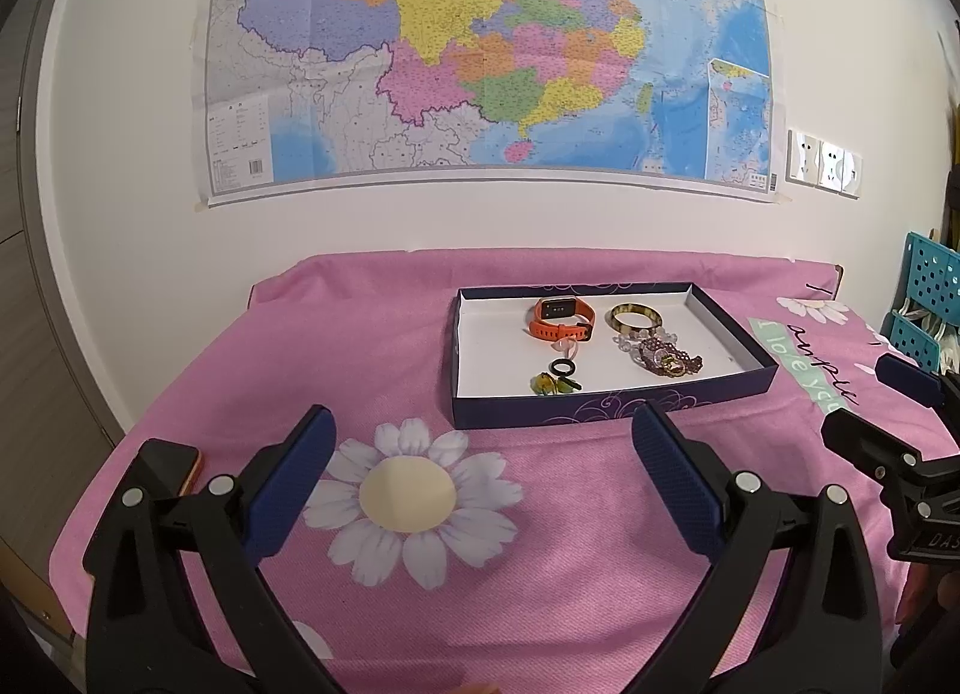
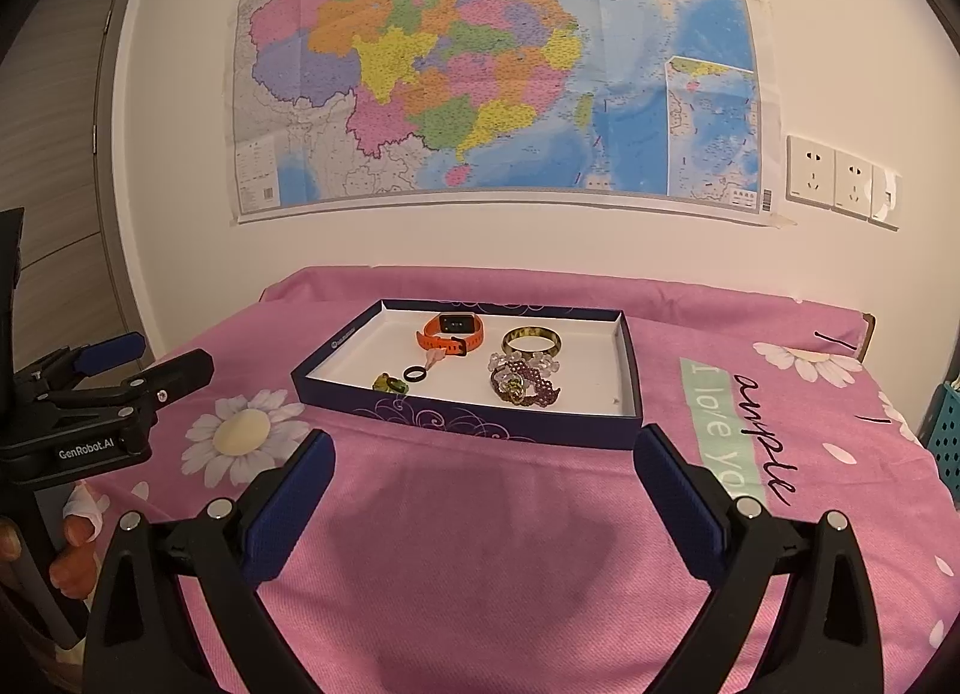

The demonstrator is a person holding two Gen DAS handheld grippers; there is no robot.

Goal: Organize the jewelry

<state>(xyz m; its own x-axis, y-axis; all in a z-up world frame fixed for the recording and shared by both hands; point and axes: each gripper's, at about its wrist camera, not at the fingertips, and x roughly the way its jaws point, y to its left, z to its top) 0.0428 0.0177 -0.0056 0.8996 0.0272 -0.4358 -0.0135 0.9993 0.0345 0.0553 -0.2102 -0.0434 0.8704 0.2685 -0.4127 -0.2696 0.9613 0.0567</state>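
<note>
A shallow dark blue box [image 1: 606, 403] [image 2: 468, 418] with a white inside lies on the pink cloth. It holds an orange watch [image 1: 561, 319] [image 2: 451, 332], a yellow-brown bangle [image 1: 636, 317] [image 2: 531, 341], a purple bead bracelet [image 1: 669, 361] [image 2: 528, 385], clear beads [image 2: 543, 361], a black ring [image 1: 563, 367] [image 2: 414, 374], a small pink piece [image 1: 567, 346] and a green-yellow piece [image 1: 546, 383] [image 2: 389, 383]. My left gripper [image 1: 483, 430] is open and empty, short of the box. My right gripper [image 2: 483, 451] is open and empty, short of the box.
The pink flowered cloth [image 1: 420, 514] covers the table against a white wall with a map [image 1: 480, 46]. A dark phone [image 1: 171, 463] lies at the table's left edge. A teal perforated basket [image 1: 927, 298] stands at the right. Wall sockets [image 2: 840, 184] are at the right.
</note>
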